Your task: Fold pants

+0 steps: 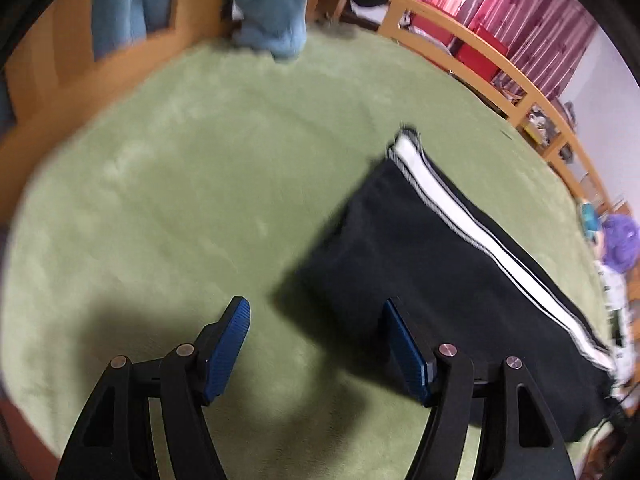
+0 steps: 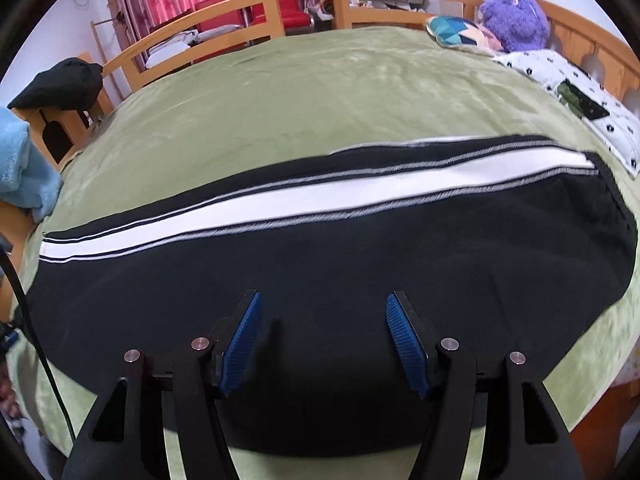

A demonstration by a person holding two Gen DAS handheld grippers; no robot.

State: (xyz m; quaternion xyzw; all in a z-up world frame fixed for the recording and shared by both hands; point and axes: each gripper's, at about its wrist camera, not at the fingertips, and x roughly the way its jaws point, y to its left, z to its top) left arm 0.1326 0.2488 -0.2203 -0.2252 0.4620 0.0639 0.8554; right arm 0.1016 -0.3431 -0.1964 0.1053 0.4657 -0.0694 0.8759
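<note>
1. Pants (image 1: 432, 280), black with a white side stripe, lie flat in a folded stack on the green blanket (image 1: 180, 200), filling the lower right of the left wrist view. The left gripper (image 1: 316, 344) points steeply down, its 2 blue-padded fingers (image 1: 228, 348) spread well apart with nothing between them; one hangs over bare blanket, the other over the near corner of the pants. A blue fleece (image 1: 272, 12) is draped at the far edge, a wooden bed rail (image 1: 500, 68) curves along the right, and red curtains (image 1: 520, 12) hang behind. This view is blurred.

2. In the right wrist view the pants (image 2: 320, 280) stretch across the whole middle, stripe on the far side. The right gripper (image 2: 324, 340) tilts down over the black cloth, its fingers (image 2: 408, 344) parted and gripping nothing. Beyond lie a purple plush toy (image 2: 514, 20), a patterned pillow (image 2: 568, 88), a teal cushion (image 2: 452, 32), red chairs (image 2: 276, 0) and a black garment (image 2: 64, 80) hung on the rail.
</note>
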